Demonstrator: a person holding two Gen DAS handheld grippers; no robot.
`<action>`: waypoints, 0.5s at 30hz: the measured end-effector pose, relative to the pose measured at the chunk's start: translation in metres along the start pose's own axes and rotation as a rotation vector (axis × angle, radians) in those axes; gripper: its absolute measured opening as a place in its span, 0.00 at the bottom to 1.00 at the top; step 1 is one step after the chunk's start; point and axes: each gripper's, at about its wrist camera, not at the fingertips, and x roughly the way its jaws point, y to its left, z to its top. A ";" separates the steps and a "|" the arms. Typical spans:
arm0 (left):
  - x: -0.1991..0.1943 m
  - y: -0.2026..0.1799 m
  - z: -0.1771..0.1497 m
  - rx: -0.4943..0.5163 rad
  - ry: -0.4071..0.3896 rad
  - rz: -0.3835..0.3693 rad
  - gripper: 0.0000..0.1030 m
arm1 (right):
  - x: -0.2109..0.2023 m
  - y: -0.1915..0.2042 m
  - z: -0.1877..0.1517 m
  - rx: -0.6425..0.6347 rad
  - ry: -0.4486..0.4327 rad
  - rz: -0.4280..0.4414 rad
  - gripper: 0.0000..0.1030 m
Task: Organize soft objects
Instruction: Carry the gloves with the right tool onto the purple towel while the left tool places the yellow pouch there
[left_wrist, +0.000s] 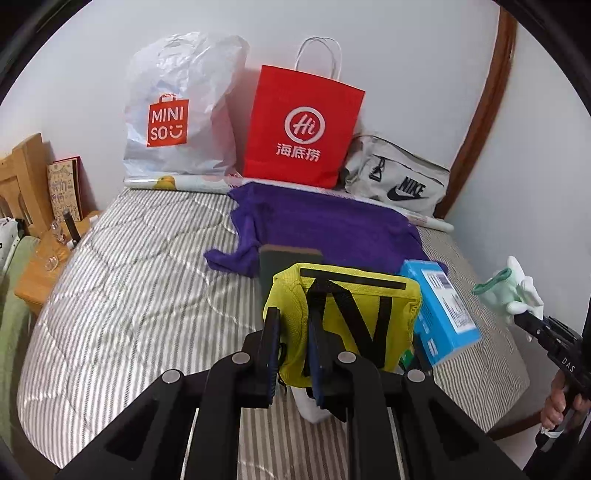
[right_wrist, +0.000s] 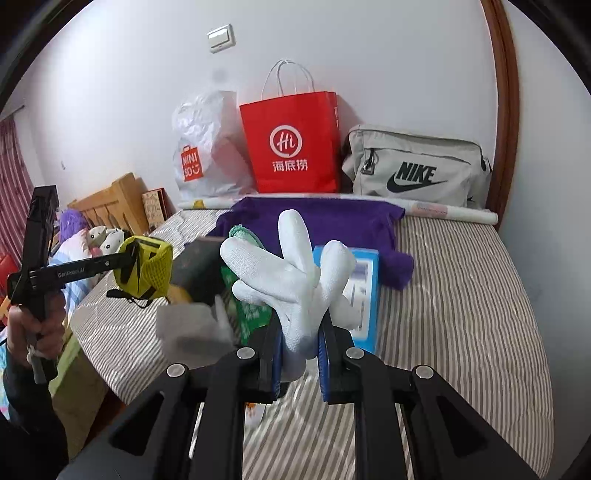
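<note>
The left gripper (left_wrist: 293, 334) was a matte black frame whose two thick linkage arms spread toward the lower corners of its own wrist view, each joint capped by a round silver pin. Its fingers (left_wrist: 271, 332) were flat black plates faced with blue pads. The right gripper (right_wrist: 300, 334) was built the same way. Seen at the left edge of the right wrist view, the left one showed a slim black bar printed "GenRobot.AI" in white above a pistol-style handle. A hand (right_wrist: 40, 328) emerged from a dark sleeve cuff at lower left.
</note>
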 end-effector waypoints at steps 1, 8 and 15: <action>0.002 0.001 0.005 -0.005 0.002 0.000 0.13 | 0.004 -0.001 0.005 -0.002 0.002 -0.001 0.15; 0.022 0.010 0.039 -0.034 0.018 0.005 0.13 | 0.037 -0.007 0.040 -0.009 0.012 0.005 0.15; 0.055 0.011 0.074 -0.029 0.035 0.015 0.13 | 0.076 -0.017 0.075 -0.026 0.021 -0.009 0.15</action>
